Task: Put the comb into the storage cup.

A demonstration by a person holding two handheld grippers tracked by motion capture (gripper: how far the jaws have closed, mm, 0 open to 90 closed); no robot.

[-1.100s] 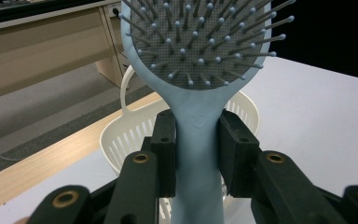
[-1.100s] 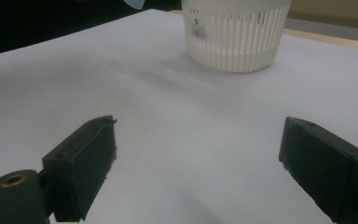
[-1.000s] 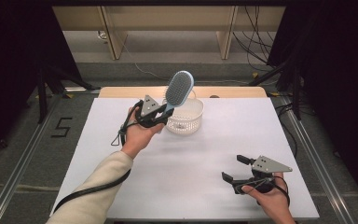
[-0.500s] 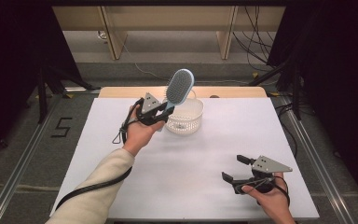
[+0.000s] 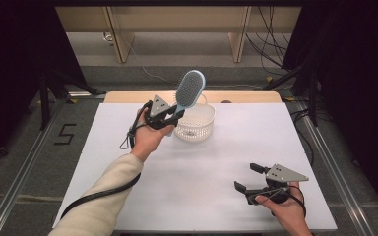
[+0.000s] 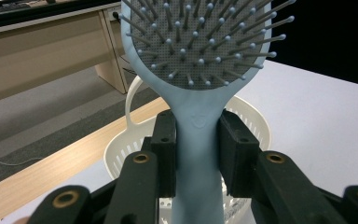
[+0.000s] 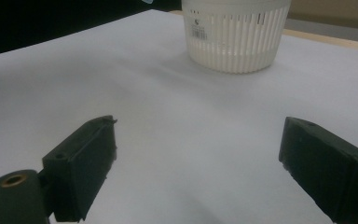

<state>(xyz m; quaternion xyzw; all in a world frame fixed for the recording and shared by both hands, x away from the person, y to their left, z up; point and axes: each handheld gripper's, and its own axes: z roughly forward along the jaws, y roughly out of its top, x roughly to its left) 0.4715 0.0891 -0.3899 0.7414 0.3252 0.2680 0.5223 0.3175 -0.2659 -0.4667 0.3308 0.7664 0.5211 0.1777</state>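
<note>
— So, starting at the left: left gripper (image 5: 170, 117) clenched on the handle of the pale blue hairbrush (image 5: 189, 89), held up beside the white basket (image 5: 195, 129). Same pose as a second ago, no shift at all.

— Bristle head upright?

— Tilted up and away, above the basket's near rim, not inside it. Seen from the left gripper view, both pads (image 6: 167, 140) pressed against the neck of the brush (image 6: 200, 56), basket (image 6: 121, 156) directly behind.

— Meaning?

— Probably a pause before lowering the brush into the basket; nothing dropped yet, grip sound.

— And over on the right?

— Right gripper (image 5: 252, 178) resting low near the table's (image 5: 216, 162) front edge, released, jaws wide apart with nothing between. Likewise unmoved. Basket (image 7: 235, 35) well ahead of it in the right gripper view.
</note>
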